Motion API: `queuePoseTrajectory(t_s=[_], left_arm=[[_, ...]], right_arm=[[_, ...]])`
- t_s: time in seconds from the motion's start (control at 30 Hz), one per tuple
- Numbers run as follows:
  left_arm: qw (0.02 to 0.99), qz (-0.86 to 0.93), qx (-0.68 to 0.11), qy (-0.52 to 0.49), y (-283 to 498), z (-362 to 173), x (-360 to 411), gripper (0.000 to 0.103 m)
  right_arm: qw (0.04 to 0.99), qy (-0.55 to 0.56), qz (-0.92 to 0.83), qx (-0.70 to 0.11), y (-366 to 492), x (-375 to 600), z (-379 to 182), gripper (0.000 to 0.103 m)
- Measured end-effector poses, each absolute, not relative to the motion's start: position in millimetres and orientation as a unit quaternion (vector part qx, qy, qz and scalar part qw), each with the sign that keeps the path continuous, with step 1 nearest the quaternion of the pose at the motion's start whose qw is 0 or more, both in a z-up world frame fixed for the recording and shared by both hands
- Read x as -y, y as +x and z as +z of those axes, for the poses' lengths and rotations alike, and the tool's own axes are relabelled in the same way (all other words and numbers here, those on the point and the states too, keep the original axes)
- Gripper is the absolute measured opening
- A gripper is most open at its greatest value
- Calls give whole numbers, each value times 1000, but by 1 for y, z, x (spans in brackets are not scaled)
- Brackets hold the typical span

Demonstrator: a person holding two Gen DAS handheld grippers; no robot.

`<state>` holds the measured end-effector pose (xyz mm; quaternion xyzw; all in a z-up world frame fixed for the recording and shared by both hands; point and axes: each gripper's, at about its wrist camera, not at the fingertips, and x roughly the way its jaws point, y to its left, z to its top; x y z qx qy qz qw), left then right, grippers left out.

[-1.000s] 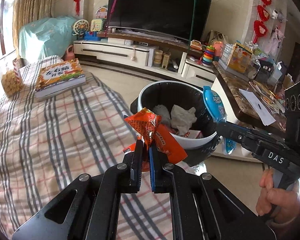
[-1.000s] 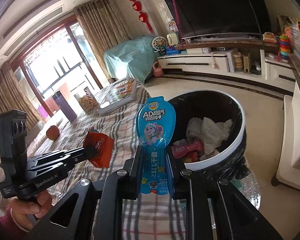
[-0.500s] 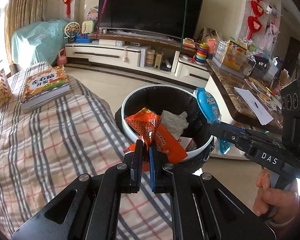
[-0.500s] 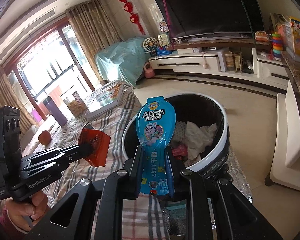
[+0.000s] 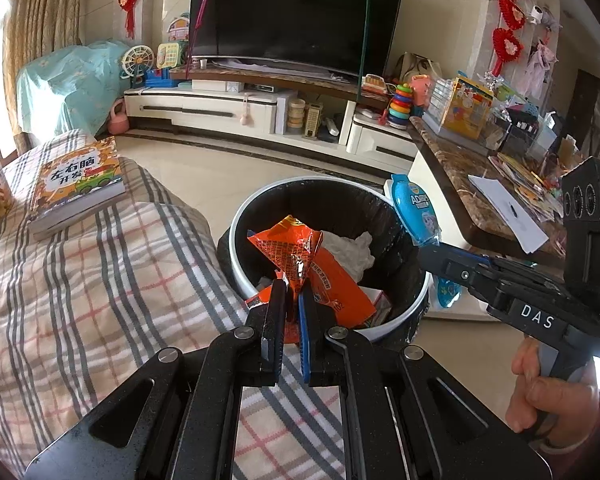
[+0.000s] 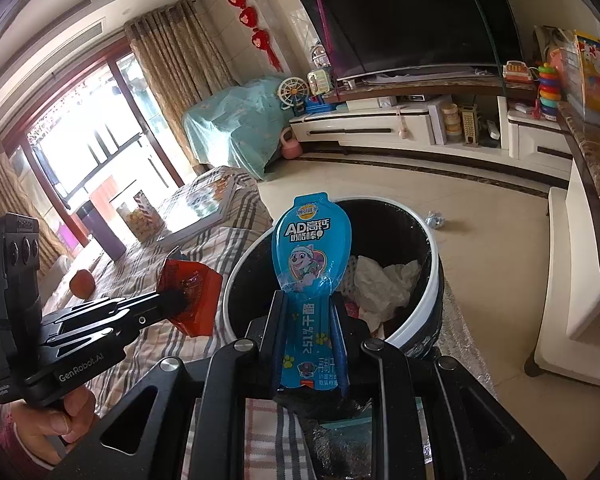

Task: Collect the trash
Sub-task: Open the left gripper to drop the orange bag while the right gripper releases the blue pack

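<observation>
Crumpled orange wrapper [image 5: 300, 256] and blue wrapper [image 6: 312, 268] above black bin [image 5: 320, 200]

Left gripper [image 5: 293, 292]: jaws nearly closed, pinching orange wrapper [image 5: 296, 256]. Right gripper [image 6: 308, 312]: jaws narrowed, clamping blue wrapper [image 6: 310, 264]. 2 hands grip handles: right hand [image 5: 548, 396], left hand [image 6: 48, 428].

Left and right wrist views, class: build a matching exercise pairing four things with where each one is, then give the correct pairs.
Things:
1. crinkled orange snack wrapper
2. blue spoon-shaped cheese-stick packet
3. orange children's book
4. crumpled white tissue

Places:
A. inside the round black trash bin
B. lying on the plaid cloth
C. held in the left gripper
D. held in the right gripper

Pairs: 1-C, 2-D, 3-B, 4-A
</observation>
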<state>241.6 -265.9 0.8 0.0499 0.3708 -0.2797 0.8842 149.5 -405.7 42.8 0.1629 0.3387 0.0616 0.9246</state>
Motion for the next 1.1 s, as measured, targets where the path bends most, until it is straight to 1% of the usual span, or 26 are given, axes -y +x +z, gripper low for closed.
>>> queuePoseTrajectory(t_s=[1.1], left_arm=[[886,-274,-369,62,266,0,288,5]], right_arm=[[920,167,64,-350,173,413,41,20]])
